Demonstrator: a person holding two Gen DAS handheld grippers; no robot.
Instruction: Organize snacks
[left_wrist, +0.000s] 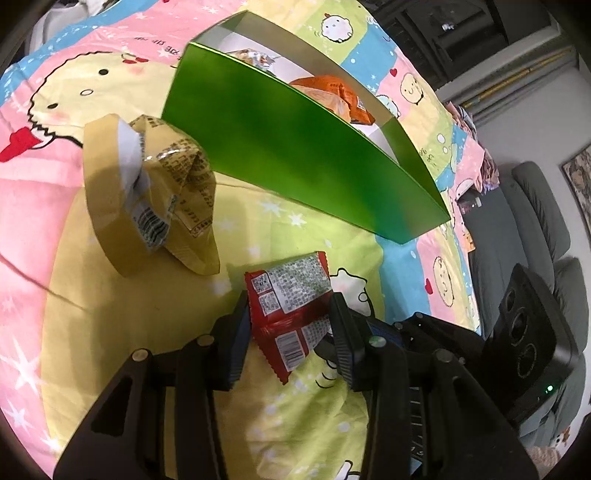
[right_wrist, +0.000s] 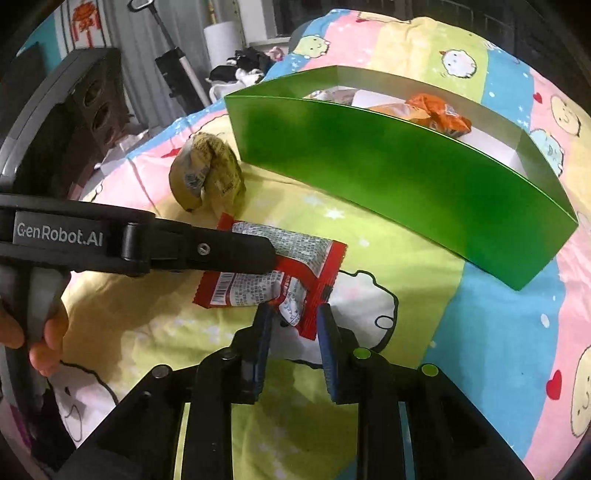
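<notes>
The left gripper (left_wrist: 290, 328) is being held partly closed around the red packet (left_wrist: 291, 306); its pads are seen at both sides of the wrapper, apparently pressing it, so the packet is judged to be gripped there. The right gripper (right_wrist: 295, 347) is being kept slightly open, with a crumpled corner of the same packet (right_wrist: 273, 273) lying between its fingers; no pad is clearly seen pressing, so it is being read as loose around that corner. The packet is probably being steadied by one tool while the other is being freed, ahead of a lift toward the box.

The yellow packet (left_wrist: 162, 199) is lying just beyond, folded over, near the box's near wall and not yet put away. The green box (left_wrist: 295, 155) is standing open farther on, and an orange packet (left_wrist: 332, 96) is already lying inside, with another wrapper behind it that is too hidden to be named.

Everything is being supported by a cartoon-print sheet (left_wrist: 92, 314), soft and creased, so the box may be sitting unevenly. A grey sofa (left_wrist: 535, 221) is being glimpsed beyond the edge of the sheet, and a hand (right_wrist: 40, 332) is seen gripping the left tool's handle.
</notes>
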